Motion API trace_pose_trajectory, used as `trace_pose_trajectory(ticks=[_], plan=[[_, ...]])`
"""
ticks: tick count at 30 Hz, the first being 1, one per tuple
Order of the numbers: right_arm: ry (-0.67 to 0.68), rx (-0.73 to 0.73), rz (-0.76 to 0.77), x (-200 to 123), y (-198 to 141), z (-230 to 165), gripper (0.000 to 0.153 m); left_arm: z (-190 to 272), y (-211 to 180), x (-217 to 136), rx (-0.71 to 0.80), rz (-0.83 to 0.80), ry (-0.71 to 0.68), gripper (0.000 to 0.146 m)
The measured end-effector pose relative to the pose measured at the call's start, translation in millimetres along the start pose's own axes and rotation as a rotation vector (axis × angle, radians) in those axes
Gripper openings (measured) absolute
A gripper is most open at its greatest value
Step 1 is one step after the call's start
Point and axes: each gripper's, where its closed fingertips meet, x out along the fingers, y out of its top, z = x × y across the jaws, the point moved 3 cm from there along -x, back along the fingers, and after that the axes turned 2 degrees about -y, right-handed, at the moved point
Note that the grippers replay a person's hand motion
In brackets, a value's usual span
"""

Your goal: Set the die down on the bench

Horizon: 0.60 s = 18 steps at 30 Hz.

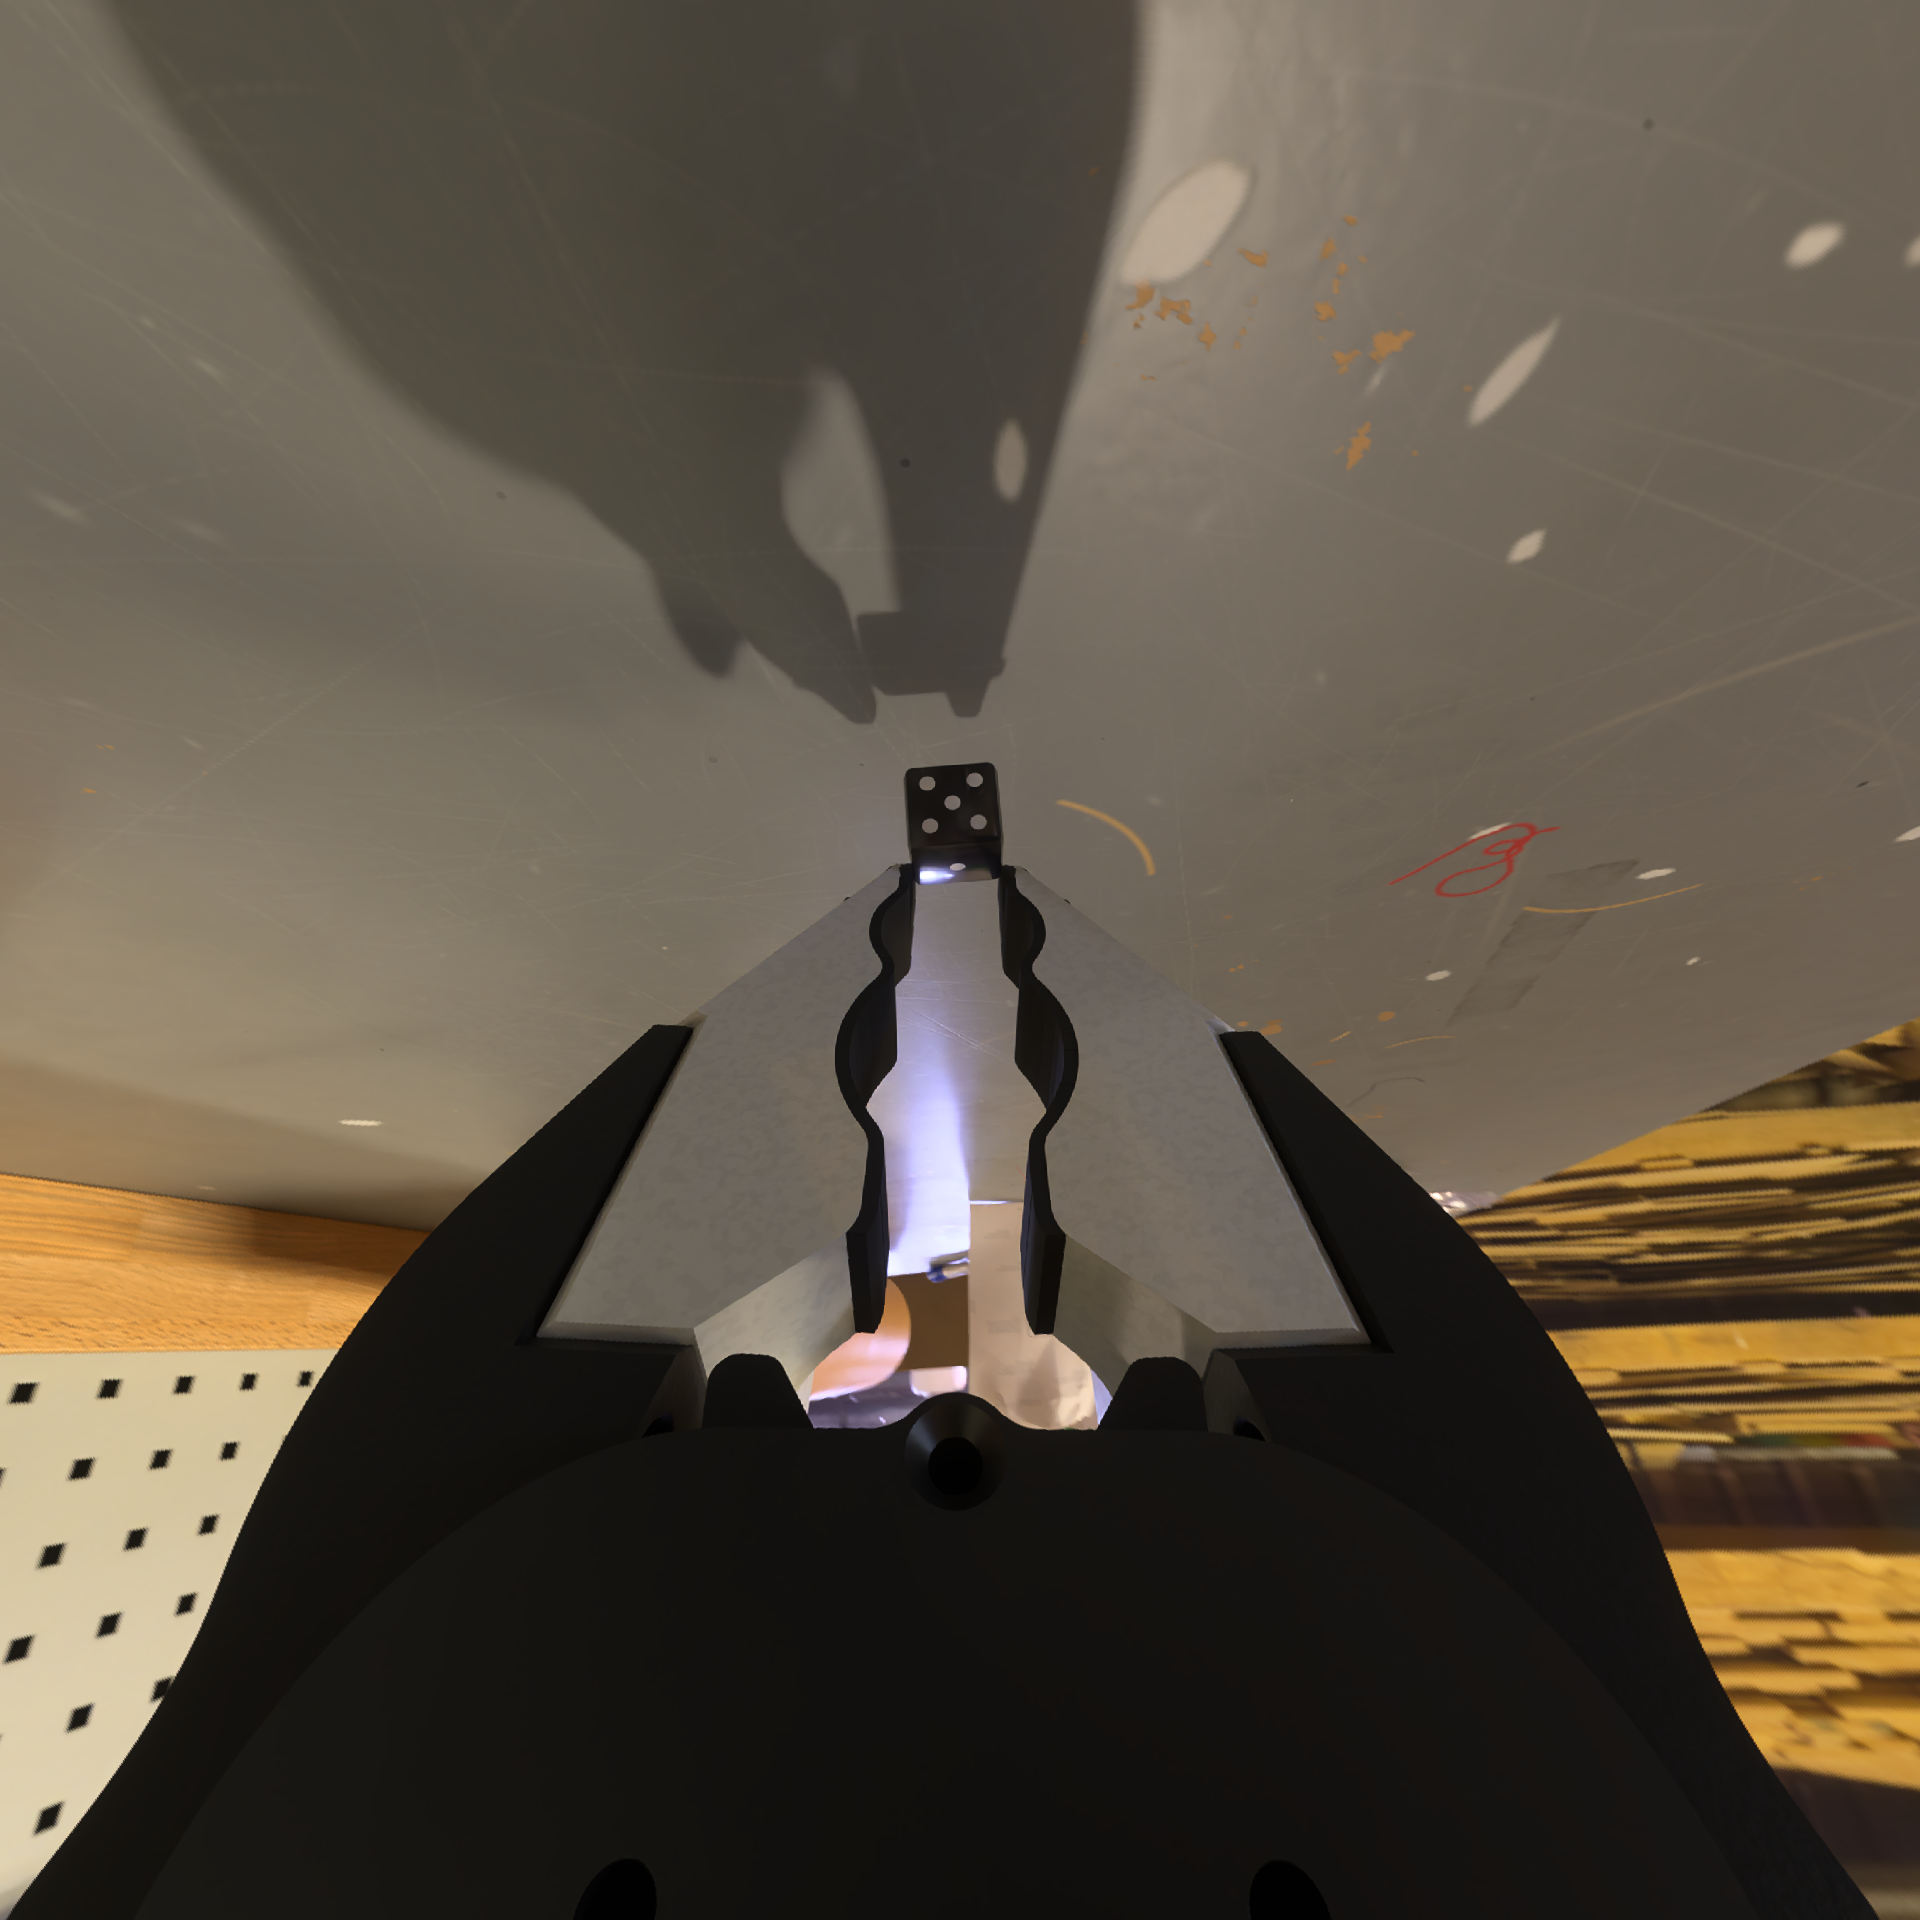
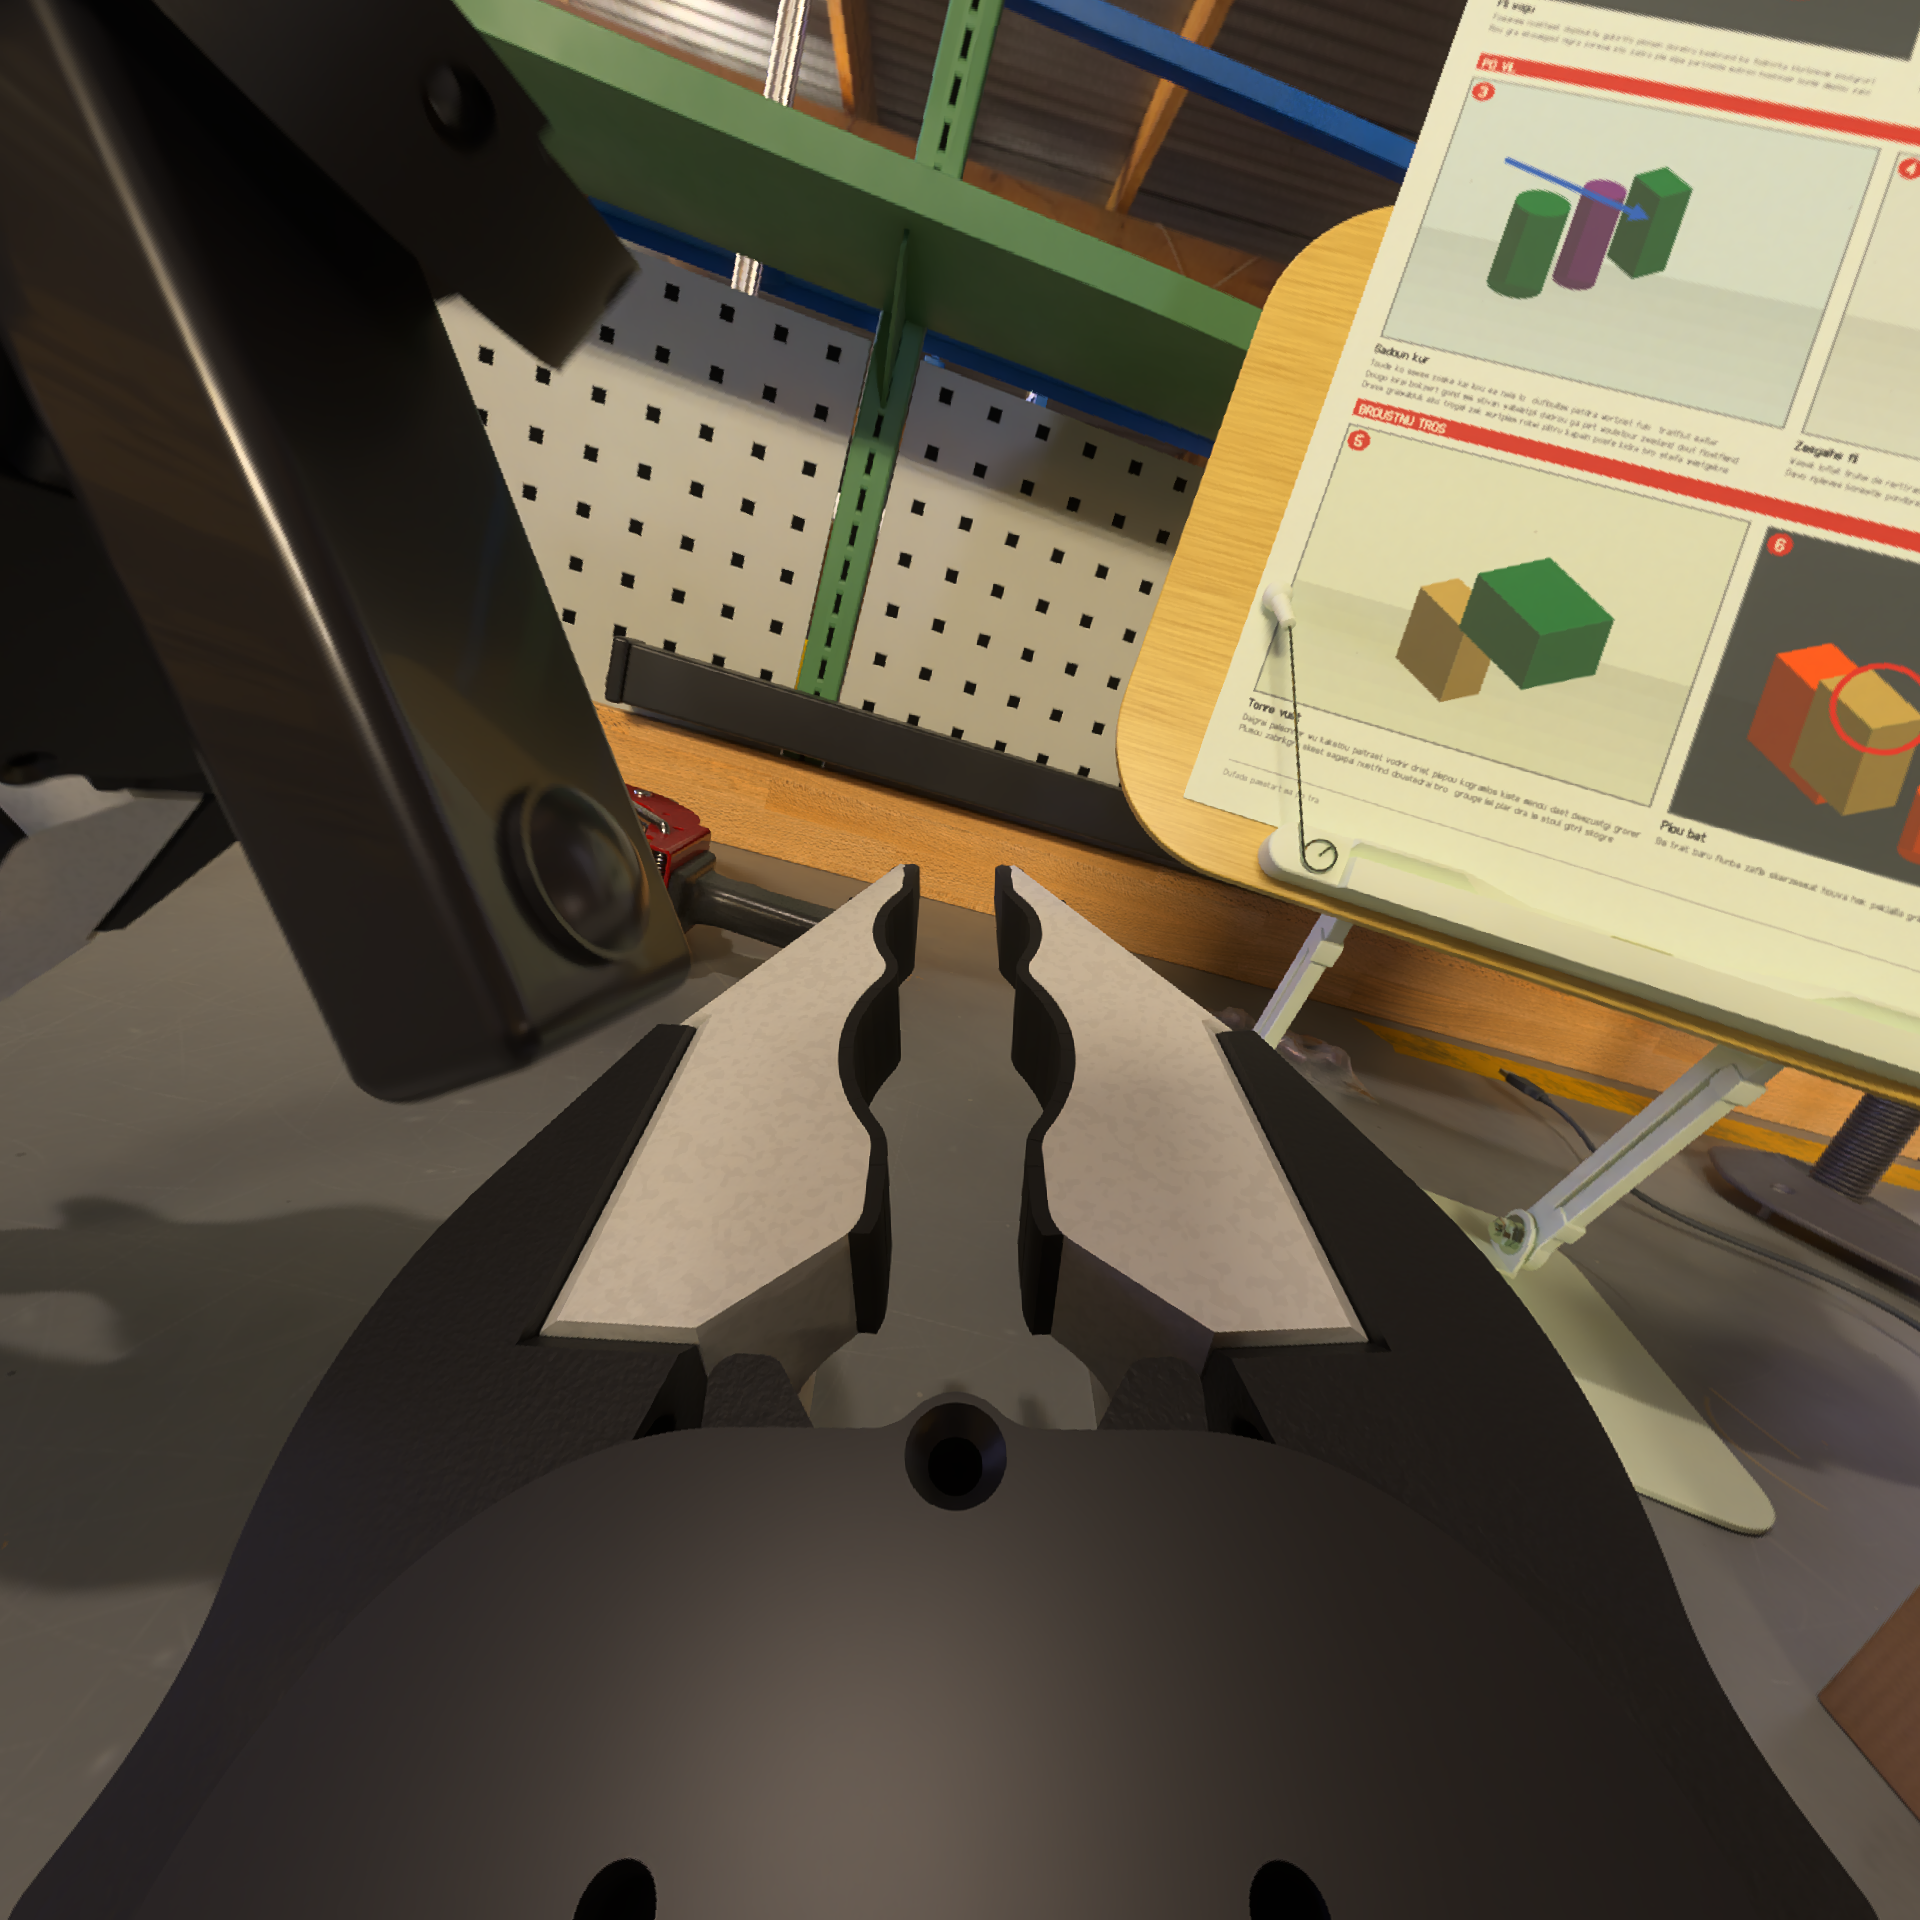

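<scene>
A black die with white pips [image 1: 953,816] is pinched at its lower part between the tips of my left gripper [image 1: 956,873], which is shut on it. The gripper points down at the scratched grey bench top [image 1: 416,831]. The shadow of gripper and die lies apart from the die, so the die hangs a little above the bench. My right gripper [image 2: 956,883] is empty, its jaws a narrow gap apart, low over the bench [image 2: 208,1143]. The left gripper's black body [image 2: 343,623] fills the upper left of the right wrist view.
A white pegboard [image 2: 727,499] with a green upright [image 2: 862,499] and a black rail [image 2: 883,727] backs the bench. A wooden board with an instruction sheet [image 2: 1558,520] stands on a white stand at right. A red clamp [image 2: 665,842] and a cable [image 2: 1662,1195] lie near it.
</scene>
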Motion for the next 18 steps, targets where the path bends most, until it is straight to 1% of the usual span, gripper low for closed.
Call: trace_pose_trajectory(ticks=[7,12,18], plan=[[-0.006,0.027,-0.006,0.4,-1.7,2.9,0.013,-1.0,7.4,7.7,-0.092,-0.087,-0.083,0.016],[-0.074,0.048,0.04,-4.4,4.2,13.8,0.013,-2.2,12.4,11.7,-0.129,-0.109,-0.137,0.016],[-0.075,0.071,0.046,-4.5,4.9,15.8,0.014,-5.5,16.0,12.8,-0.235,-0.079,-0.209,0.016]])
